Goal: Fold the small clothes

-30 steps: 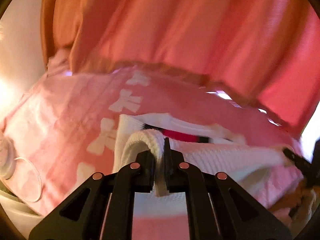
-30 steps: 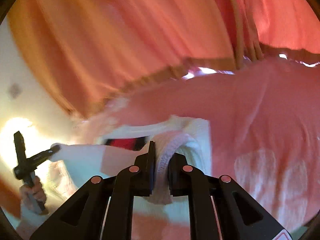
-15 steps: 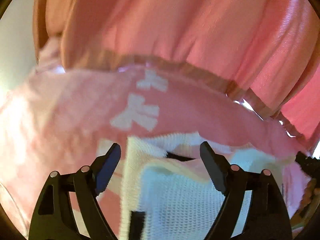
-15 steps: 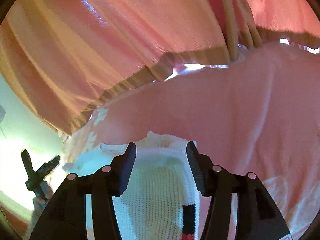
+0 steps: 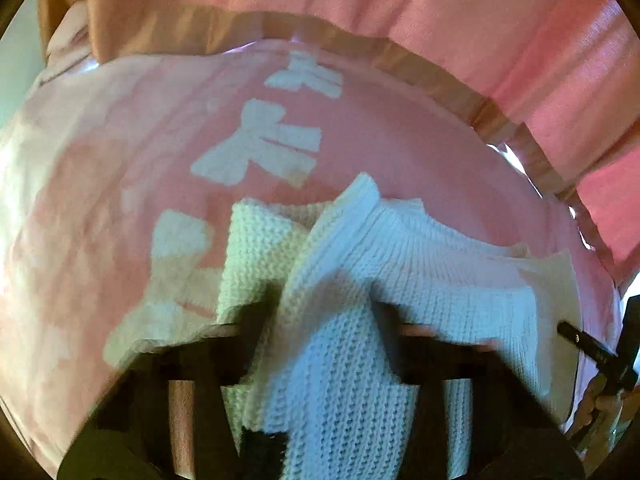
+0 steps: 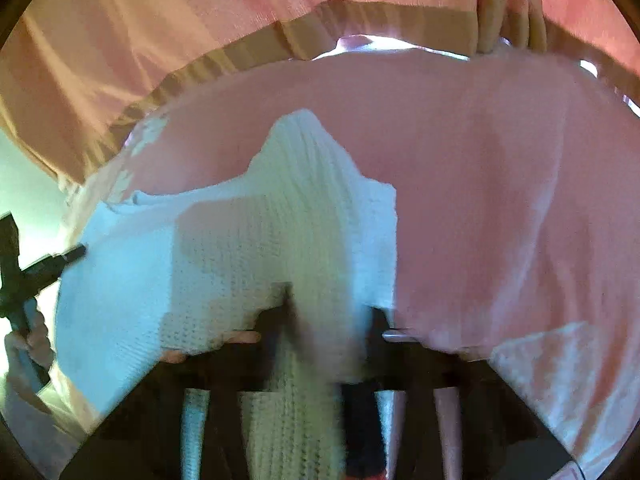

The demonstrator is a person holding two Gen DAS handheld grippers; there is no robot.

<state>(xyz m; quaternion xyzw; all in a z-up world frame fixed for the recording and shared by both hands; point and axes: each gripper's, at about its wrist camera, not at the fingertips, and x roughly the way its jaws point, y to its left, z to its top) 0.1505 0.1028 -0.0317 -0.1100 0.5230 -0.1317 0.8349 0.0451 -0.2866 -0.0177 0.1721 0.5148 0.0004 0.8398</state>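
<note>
A white knit garment (image 5: 420, 264) lies on a pink blanket (image 5: 100, 200). My left gripper (image 5: 324, 320) is shut on a raised fold of the knit, its blurred fingers partly buried in the cloth. In the right wrist view the same garment (image 6: 240, 240) rises in a ridge between the fingers of my right gripper (image 6: 328, 320), whose jaws are closing and press on that ridge. Each view catches the other gripper at its edge: the right one (image 5: 592, 352) and the left one (image 6: 36, 272), held by a hand (image 6: 28, 344). A black patch (image 5: 264, 452) shows low on the knit.
The pink blanket (image 6: 500, 200) has white bow prints (image 5: 256, 152) and spreads under and around the garment. A pink-orange curtain (image 5: 440, 20) with a tan hem hangs close behind the far edge, seen again as the curtain (image 6: 160, 40) in the right view.
Both grippers let go of the knit, opened wide, sank closer to the garment and closed again on a fold. The garment now fills more of each view.
</note>
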